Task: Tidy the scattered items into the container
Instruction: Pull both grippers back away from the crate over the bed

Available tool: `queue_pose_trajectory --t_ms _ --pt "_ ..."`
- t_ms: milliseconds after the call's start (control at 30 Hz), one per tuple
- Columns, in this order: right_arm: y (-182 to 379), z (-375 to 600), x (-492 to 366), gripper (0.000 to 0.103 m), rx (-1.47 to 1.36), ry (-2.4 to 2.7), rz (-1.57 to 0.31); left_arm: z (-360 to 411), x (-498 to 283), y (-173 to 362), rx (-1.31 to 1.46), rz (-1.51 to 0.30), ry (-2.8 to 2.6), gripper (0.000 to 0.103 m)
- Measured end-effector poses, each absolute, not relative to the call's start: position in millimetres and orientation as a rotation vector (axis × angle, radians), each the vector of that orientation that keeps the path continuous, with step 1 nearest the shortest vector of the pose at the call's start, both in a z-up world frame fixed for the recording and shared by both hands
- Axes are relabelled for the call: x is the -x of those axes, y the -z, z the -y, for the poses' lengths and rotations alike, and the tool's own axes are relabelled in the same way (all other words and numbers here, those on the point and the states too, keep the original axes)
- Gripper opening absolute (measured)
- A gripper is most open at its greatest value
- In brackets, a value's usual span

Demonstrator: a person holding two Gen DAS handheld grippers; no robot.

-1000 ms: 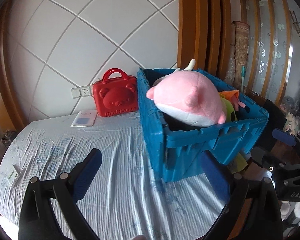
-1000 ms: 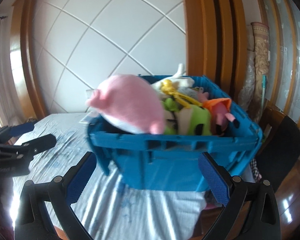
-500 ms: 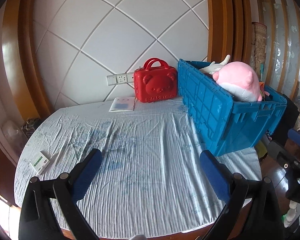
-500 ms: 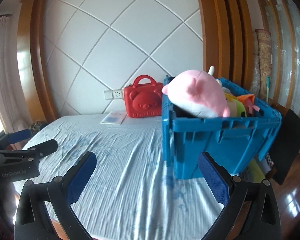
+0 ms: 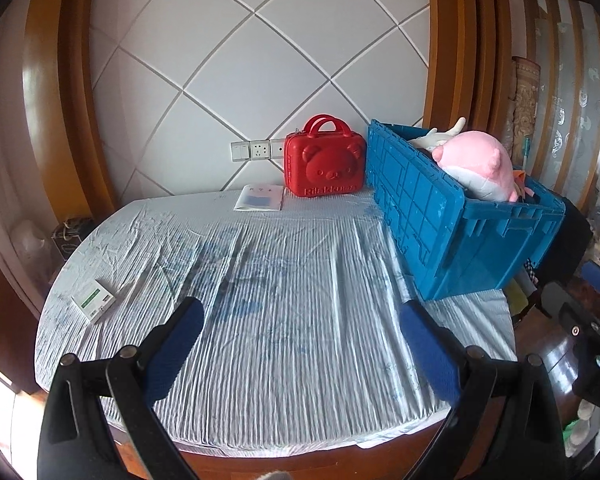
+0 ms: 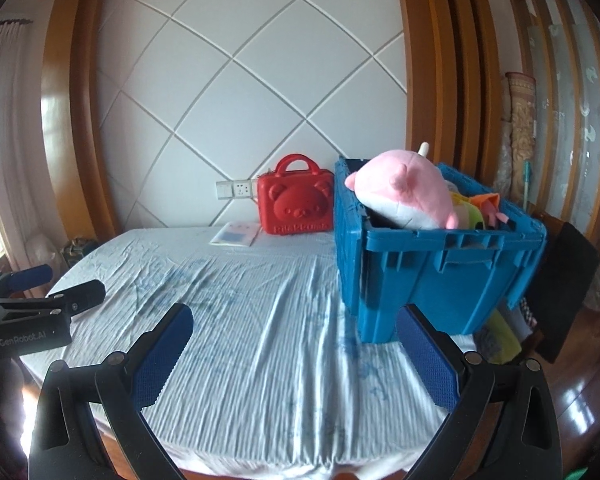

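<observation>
A blue plastic crate (image 5: 452,220) (image 6: 440,272) stands at the table's right edge, full of soft toys. A big pink plush (image 5: 478,164) (image 6: 404,196) lies on top, sticking out above the rim. My left gripper (image 5: 300,344) hangs open over the near part of the table, nothing between its blue pads. My right gripper (image 6: 296,348) is open too, back from the crate and lower than its rim. The left gripper (image 6: 40,304) also shows at the far left of the right wrist view.
A red bear-face case (image 5: 324,164) (image 6: 296,204) stands against the wall beside the crate. A booklet (image 5: 260,197) (image 6: 236,234) lies before it. A small white and green box (image 5: 94,300) sits near the left edge of the cloth-covered table (image 5: 280,280). Wall sockets (image 5: 256,150) sit behind.
Both grippers have pulled back and away from the crate, which now looks smaller and farther right. More of the table has come into view. Both stay open.
</observation>
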State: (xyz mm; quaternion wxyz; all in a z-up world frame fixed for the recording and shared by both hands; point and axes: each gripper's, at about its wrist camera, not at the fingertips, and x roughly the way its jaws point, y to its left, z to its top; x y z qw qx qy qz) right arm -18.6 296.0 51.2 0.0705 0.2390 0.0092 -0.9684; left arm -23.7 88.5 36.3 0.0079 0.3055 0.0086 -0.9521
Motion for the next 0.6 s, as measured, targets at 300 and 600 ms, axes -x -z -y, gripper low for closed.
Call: queue_pose_trajectory --t_ms 300,600 --pt "-66 -311 7 0.103 -0.682 2.958 -0.052 -106 15 -45 -0.945 -0.016 3.006 0.1" --pt "-61 -313 9 0.103 -0.72 2.939 -0.047 -110 14 -44 -0.985 -0.01 2.999 0.1"
